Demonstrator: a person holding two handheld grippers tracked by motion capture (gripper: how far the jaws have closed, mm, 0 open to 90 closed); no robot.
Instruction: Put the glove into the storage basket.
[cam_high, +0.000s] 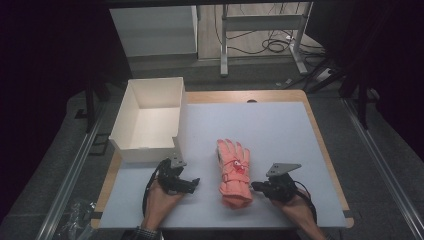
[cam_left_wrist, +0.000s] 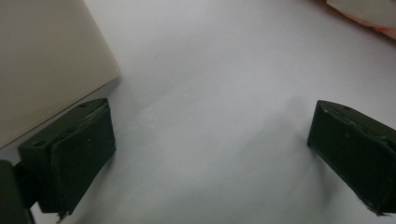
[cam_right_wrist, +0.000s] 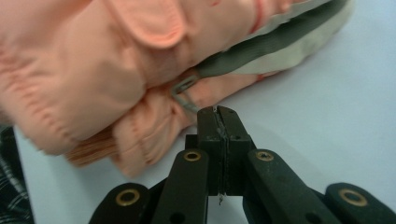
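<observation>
High view: a pink glove (cam_high: 234, 171) lies on the white table (cam_high: 280, 130) near the middle of its near edge, cuff toward the person. An open white box (cam_high: 148, 119) sits at the table's far left corner. The left gripper (cam_high: 192, 183) rests just in front of the box; the right gripper (cam_high: 256, 186) points at the glove's cuff.

Left gripper view: jaws spread wide over bare table, nothing between them; the box wall (cam_left_wrist: 46, 60) stands beside the left jaw.

Right gripper view: jaws pressed fully together, empty, their tips touching the glove (cam_right_wrist: 116, 70) at its cuff near a small metal clip (cam_right_wrist: 183, 93).
</observation>
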